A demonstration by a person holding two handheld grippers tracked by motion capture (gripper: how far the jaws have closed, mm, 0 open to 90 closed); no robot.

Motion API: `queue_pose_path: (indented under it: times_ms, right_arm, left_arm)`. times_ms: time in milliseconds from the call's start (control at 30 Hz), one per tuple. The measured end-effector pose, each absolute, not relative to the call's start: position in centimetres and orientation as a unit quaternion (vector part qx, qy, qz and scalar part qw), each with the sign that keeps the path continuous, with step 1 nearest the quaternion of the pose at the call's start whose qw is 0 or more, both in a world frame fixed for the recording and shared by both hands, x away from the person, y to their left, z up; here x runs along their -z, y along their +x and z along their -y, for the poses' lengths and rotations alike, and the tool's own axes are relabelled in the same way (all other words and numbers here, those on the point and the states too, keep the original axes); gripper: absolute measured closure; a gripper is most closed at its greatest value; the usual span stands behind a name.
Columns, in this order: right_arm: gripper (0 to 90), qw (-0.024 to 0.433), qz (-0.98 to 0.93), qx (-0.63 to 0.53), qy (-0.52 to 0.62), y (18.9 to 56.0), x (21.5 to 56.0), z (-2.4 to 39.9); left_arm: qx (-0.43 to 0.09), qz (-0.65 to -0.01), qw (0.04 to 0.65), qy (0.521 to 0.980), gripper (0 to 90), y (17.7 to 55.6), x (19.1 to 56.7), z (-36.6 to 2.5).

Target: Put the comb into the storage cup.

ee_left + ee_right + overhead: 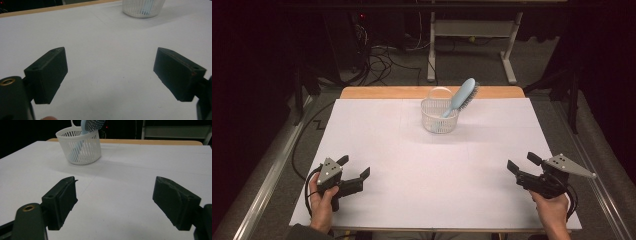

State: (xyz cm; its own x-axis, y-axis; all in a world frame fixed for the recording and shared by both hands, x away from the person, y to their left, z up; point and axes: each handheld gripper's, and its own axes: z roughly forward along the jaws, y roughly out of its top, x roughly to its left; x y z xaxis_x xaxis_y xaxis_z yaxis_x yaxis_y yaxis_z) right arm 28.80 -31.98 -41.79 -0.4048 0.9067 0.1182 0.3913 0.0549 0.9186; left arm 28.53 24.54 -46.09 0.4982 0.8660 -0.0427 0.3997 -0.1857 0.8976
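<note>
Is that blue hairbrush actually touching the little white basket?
Touching. In the right gripper view the hairbrush stands handle-down inside the basket, leaning on its rim; the high view shows its head sticking out over the edge.

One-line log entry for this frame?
left gripper: open, empty | right gripper: open, empty | hairbrush: handle-down in white basket, leaning right | both grippers near table edge

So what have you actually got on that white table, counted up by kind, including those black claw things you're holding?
Basket: 1, white, slotted, standing near the far edge.
Hairbrush: 1, light blue, leaning handle-down in the basket.
Grippers: 2, the left gripper and the right gripper, both black, jaws apart, holding nothing.
Total: 4.
</note>
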Motion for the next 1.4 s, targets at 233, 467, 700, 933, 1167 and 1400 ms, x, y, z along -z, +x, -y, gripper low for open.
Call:
queue_pose_path:
  times_ms: [233,467,700,933,1167,1400]
  right_arm:
    - [19.9,0.26,-0.677,-0.492,0.481,28.8,42.0,32.1]
    - [19.9,0.262,-0.672,-0.49,0.489,28.8,42.3,32.6]
    - [19.9,0.259,-0.672,-0.486,0.494,28.8,42.7,32.7]
    - [19.9,0.26,-0.672,-0.483,0.497,28.8,42.9,32.8]
    - [19.9,0.261,-0.673,-0.481,0.498,28.8,43.2,33.0]
    - [19.9,0.259,-0.67,-0.476,0.507,28.8,43.7,33.2]
  left_arm:
    - [-0.251,-0.435,0.467,0.728,13.0,28.5,46.1,-24.6]
    - [-0.251,-0.435,0.467,0.728,13.0,28.5,46.1,-24.6]
    - [-0.252,-0.434,0.466,0.728,12.9,28.5,46.1,-24.6]
    - [-0.252,-0.434,0.466,0.729,12.7,28.5,46.1,-24.6]
    - [-0.252,-0.434,0.466,0.729,12.7,28.5,46.1,-24.6]
    - [-0.252,-0.434,0.466,0.729,12.7,28.5,46.1,-24.6]
